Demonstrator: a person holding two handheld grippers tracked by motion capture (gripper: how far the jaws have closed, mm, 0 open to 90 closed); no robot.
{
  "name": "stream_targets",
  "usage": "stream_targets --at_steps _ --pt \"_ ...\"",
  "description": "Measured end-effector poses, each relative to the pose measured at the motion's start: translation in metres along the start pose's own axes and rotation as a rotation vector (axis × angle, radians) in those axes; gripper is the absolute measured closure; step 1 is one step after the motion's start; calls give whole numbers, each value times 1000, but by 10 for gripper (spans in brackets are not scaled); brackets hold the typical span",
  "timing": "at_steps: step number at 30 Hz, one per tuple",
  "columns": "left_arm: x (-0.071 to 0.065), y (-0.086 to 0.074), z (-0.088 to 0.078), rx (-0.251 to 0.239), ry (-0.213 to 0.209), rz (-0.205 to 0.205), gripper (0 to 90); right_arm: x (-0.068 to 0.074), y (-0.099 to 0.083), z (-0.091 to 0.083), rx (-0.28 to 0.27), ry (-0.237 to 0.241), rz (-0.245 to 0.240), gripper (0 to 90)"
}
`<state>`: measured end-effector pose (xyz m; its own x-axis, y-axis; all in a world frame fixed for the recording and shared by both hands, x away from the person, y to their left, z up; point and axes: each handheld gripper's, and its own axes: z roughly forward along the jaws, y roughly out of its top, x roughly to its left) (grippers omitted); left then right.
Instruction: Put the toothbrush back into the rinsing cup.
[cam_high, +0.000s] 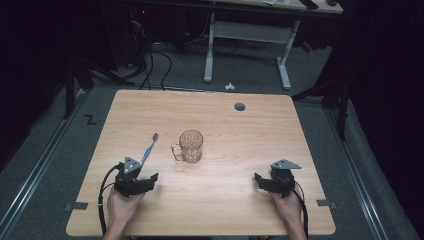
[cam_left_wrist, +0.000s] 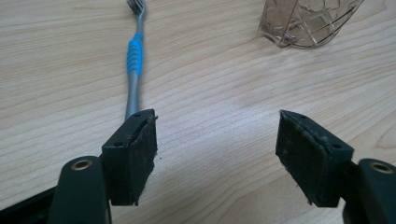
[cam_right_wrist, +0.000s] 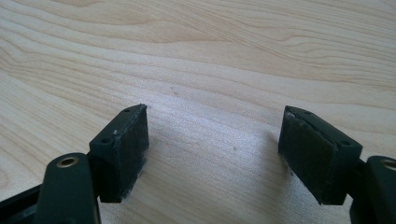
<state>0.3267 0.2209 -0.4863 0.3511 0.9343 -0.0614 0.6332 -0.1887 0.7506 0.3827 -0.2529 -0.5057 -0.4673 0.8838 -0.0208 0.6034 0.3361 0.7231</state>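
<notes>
A light wooden table (cam_high: 210, 210) is seen from above, with a clear glass mug (cam_high: 190, 146) standing upright near its middle, its handle turned toward the left edge of the table. A toothbrush (cam_high: 149, 148) with a grey and blue handle is laid flat just to the left of the mug, apart from it, its bristled head pointing away from the person and its handle end running back toward the person. The left tool (cam_high: 145, 181), held in the person's left hand (cam_high: 120, 204), is placed nearer the person than the mug and to its left, right at the handle end of the toothbrush. In the left gripper view, the jaws of the left tool (cam_left_wrist: 217, 149) are seen standing wide apart over bare wood, with nothing between them; the toothbrush handle (cam_left_wrist: 133, 70) runs up from behind the left-hand jaw, and whether it is touched by that jaw cannot be told. The base of the mug (cam_left_wrist: 306, 23) is seen at the upper right of that view. The right tool (cam_high: 261, 181), held in the person's right hand (cam_high: 289, 206), is placed well to the right of the mug and nearer the person. In the right gripper view its jaws (cam_right_wrist: 215, 149) are likewise seen spread apart, with nothing but wood grain between them.
</notes>
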Motion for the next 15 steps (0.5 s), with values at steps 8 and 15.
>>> stream_targets --at_steps 8,15 --pt "8 0 -5 6 20 -10 335 0 0 0 0 0 0 246" --pt "17 1 -9 14 38 -15 352 0 0 0 0 0 0 247"
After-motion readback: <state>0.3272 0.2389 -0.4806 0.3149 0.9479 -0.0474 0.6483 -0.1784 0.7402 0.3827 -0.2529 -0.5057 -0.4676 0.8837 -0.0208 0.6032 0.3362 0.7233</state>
